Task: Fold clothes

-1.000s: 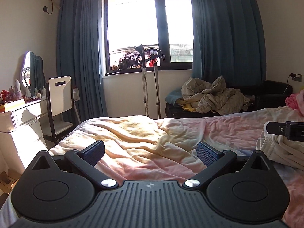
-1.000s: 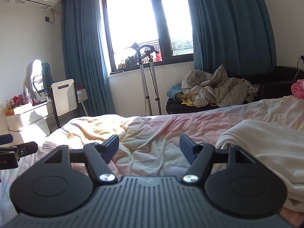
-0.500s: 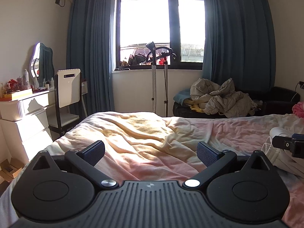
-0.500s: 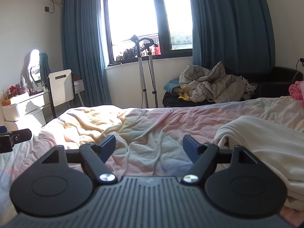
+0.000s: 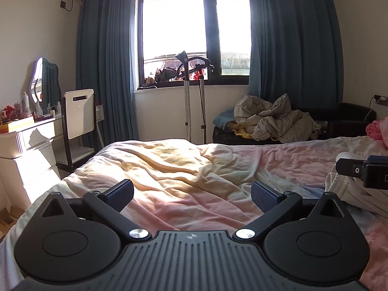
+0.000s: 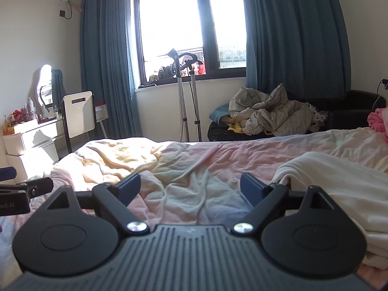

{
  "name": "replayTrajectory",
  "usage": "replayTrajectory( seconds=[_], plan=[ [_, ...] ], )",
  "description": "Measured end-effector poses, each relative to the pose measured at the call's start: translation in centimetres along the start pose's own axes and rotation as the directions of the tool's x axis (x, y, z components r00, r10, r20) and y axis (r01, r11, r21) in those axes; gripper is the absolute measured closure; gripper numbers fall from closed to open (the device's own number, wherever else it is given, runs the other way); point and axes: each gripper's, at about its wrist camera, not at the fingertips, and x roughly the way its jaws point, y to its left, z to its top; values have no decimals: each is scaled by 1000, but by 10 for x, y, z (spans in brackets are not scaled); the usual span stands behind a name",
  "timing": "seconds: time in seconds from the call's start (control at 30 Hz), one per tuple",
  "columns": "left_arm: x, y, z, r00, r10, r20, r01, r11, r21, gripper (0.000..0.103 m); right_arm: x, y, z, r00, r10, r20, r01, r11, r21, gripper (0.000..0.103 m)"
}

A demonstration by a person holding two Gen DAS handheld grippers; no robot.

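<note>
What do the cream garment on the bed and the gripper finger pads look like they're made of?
Cream garment: soft, thick matte fabric, maybe fleece or heavy knit; it lies in rounded, bulky folds with no sheen.

Left gripper finger pads: dark blue, finely cross-hatched, probably rubber or textured plastic. The arms behind them look like matte black plastic.

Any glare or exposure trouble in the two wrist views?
Left wrist view: window blown out white, sunlit patch on the bed cover near clipping, fisheye bends the curtains. Right wrist view: same blown window, mirror flares white, cream garment reads fine in softer light.
</note>
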Motion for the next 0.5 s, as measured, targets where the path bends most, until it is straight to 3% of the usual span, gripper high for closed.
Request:
replayTrajectory(
  seconds=[0.13, 0.27, 0.33, 0.5],
  plan=[
    [-2, 0, 0, 1000, 18, 24, -17, 1000, -19, 0, 0, 0, -1, 1000, -4, 2, 4, 1000, -6, 12],
    [0, 4, 2, 1000, 20, -5, -20, 1000, -17, 0, 2, -1, -3, 1000, -5, -10, 5, 1000, 7, 7],
    [2, 4, 2, 1000, 13, -20, -13, 1000, -8, 0, 4, -1, -4, 1000, -5, -15, 5, 1000, 7, 0],
    [0, 2, 3, 1000, 26, -3, -26, 1000, 7, 0, 8, -1, -7, 999, 5, -32, -4, 1000, 19, 0]
  ],
)
